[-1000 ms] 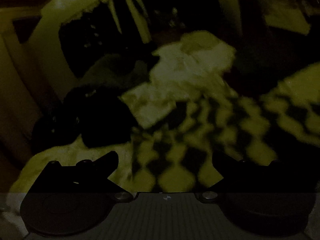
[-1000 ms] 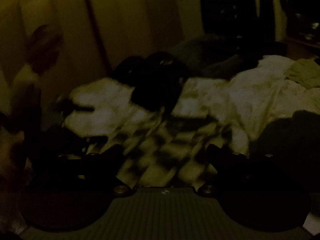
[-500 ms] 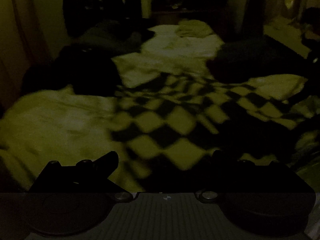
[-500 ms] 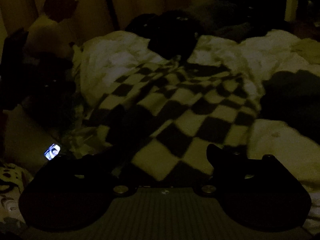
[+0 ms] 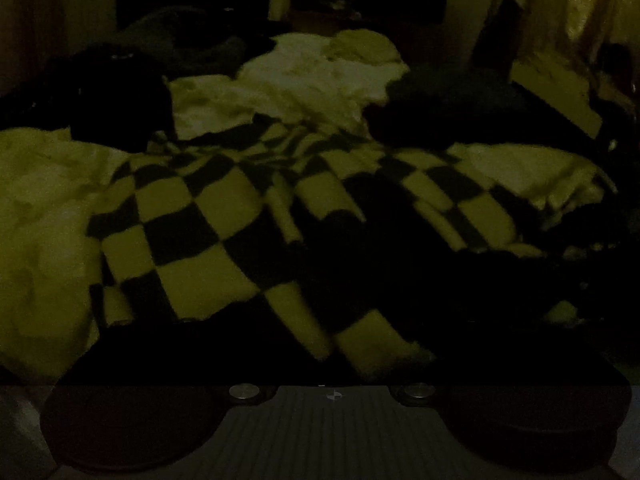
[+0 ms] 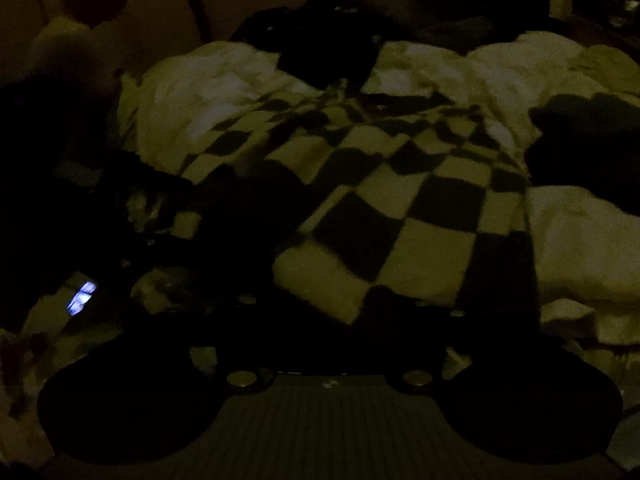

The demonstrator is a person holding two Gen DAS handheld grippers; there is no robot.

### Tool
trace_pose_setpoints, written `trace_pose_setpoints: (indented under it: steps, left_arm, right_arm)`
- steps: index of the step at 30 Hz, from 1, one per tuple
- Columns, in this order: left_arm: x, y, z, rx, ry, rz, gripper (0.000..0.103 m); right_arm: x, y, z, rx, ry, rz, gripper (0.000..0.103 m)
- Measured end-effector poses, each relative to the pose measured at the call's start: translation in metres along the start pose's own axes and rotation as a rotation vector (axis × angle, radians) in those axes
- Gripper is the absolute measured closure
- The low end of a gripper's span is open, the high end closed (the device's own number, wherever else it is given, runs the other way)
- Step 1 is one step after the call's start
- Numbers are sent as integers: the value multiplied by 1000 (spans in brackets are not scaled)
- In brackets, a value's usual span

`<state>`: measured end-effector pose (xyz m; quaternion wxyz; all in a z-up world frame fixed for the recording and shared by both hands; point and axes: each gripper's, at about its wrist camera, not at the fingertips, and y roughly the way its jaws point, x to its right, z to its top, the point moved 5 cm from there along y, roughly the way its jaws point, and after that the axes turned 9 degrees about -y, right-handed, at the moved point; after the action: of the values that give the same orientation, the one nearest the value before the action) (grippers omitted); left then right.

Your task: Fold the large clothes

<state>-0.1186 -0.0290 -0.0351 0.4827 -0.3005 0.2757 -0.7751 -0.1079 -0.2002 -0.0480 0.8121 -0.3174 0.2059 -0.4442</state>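
Observation:
A large checkered cloth (image 5: 248,216) in light and dark squares lies spread over a rumpled light bed cover (image 5: 44,208). It also shows in the right wrist view (image 6: 416,208). The room is very dark. My left gripper (image 5: 332,360) is low at the cloth's near edge; its fingers are lost in shadow. My right gripper (image 6: 332,332) is at the near edge of the cloth too, and its fingers are also too dark to make out.
Dark clothes lie in heaps on the bed: one at the far left (image 5: 120,92), one at the right (image 5: 452,104), also in the right wrist view (image 6: 588,136). A lit phone screen (image 6: 82,298) glows at the left. Dark furniture stands behind the bed.
Both grippers have dropped down toward the bed and the cloth, held up before, now lies spread flat. The open fingers seen earlier are now lost in the dark.

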Motion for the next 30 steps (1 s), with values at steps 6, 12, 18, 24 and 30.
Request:
trace_pose_setpoints:
  steps: [6, 12, 18, 24, 30]
  left_arm:
    - [6, 2, 0, 13, 2, -47, 4]
    - [0, 5, 0, 1, -43, -82, 15]
    - [-11, 8, 2, -10, -137, -125, 0]
    - [-9, 10, 2, -6, -132, -139, 0]
    - [-12, 8, 5, -5, -169, -181, 0]
  right_arm:
    - [11, -15, 0, 91, 77, 44, 88]
    - [39, -43, 18, 213, 175, 111, 89]
    - [119, -89, 54, 393, 249, -91, 90]
    - [237, -121, 81, 481, 315, -505, 90]
    - [353, -91, 64, 367, 514, -702, 90]
